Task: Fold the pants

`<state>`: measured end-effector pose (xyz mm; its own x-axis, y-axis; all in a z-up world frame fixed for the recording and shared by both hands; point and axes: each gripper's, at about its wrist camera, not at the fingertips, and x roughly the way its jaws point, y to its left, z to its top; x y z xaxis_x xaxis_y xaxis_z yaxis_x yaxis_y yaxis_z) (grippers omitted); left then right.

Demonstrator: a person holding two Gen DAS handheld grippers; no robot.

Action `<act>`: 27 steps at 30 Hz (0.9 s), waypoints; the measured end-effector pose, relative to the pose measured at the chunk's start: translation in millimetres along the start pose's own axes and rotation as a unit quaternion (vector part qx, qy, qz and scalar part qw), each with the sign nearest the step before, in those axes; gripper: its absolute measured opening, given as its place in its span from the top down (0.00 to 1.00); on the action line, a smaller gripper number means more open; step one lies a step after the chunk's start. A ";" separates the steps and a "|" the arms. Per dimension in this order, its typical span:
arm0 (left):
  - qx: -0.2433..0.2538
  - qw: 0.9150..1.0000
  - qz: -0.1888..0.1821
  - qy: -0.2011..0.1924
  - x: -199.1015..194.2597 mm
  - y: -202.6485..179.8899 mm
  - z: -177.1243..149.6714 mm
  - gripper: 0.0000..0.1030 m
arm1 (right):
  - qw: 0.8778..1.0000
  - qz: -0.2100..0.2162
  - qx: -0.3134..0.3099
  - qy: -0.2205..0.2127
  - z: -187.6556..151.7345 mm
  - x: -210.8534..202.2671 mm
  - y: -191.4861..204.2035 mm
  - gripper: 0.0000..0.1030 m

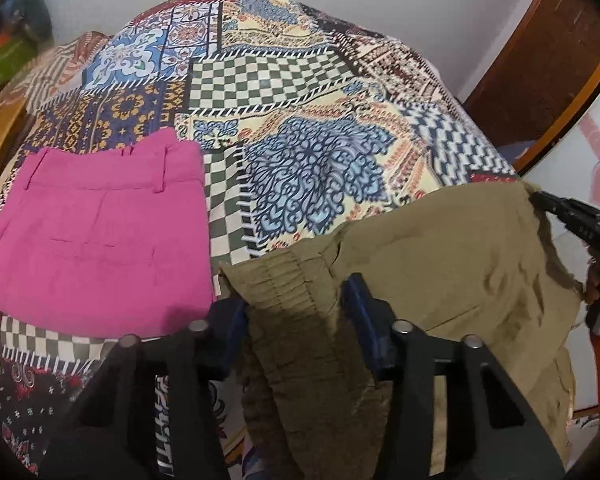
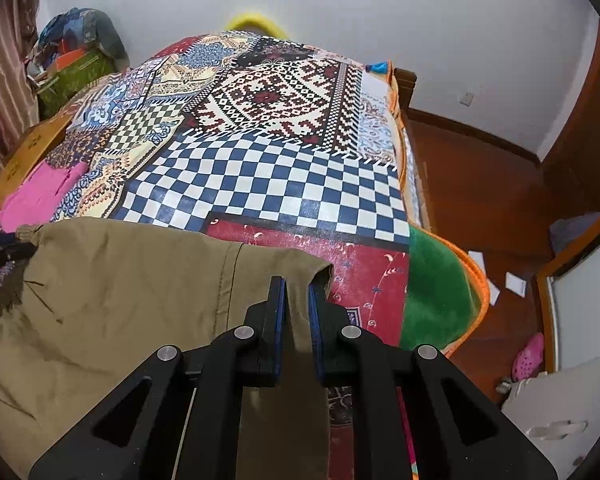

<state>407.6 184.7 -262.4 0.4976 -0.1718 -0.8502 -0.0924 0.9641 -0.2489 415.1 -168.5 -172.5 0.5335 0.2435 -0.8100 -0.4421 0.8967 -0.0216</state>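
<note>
The pants (image 1: 440, 256) stretch sideways across the lower frame. The left gripper (image 1: 296, 300) pinches one waist corner, the right gripper (image 2: 298, 292) the other.

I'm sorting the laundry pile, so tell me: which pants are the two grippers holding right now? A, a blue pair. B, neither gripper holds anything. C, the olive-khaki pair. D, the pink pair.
C: the left gripper clamps the gathered waistband of the olive-khaki pants, the right gripper pinches their other edge; the pink pants lie flat, untouched.
</note>
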 end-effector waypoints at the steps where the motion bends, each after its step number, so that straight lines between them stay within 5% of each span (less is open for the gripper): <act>1: -0.001 1.000 0.001 -0.007 -4.0 0.7 1.0 0.82 | 1.000 -0.001 0.000 -0.002 0.3 -0.3 0.6 0.90; 4: -0.010 0.999 -0.019 -0.023 -15.9 4.6 3.4 0.93 | 1.000 -0.002 0.001 -0.012 8.3 -1.6 3.5 0.91; 16: -0.048 0.995 0.021 -0.082 -62.3 36.5 10.8 0.95 | 0.998 -0.010 -0.024 -0.056 72.4 4.9 41.0 0.92; 23: -0.053 0.994 0.053 -0.074 -55.4 53.3 12.7 0.94 | 0.999 -0.029 -0.029 -0.018 94.1 35.8 62.0 0.90; 27: -0.034 0.995 0.073 -0.059 -50.0 49.1 8.5 0.89 | 0.999 -0.035 -0.025 -0.022 86.2 17.2 50.3 0.70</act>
<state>385.6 242.4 -228.2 0.5717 -0.0014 -0.8205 -0.2273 0.9606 -0.1600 464.2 -87.3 -137.0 0.5958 0.1978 -0.7784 -0.4368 0.8931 -0.1074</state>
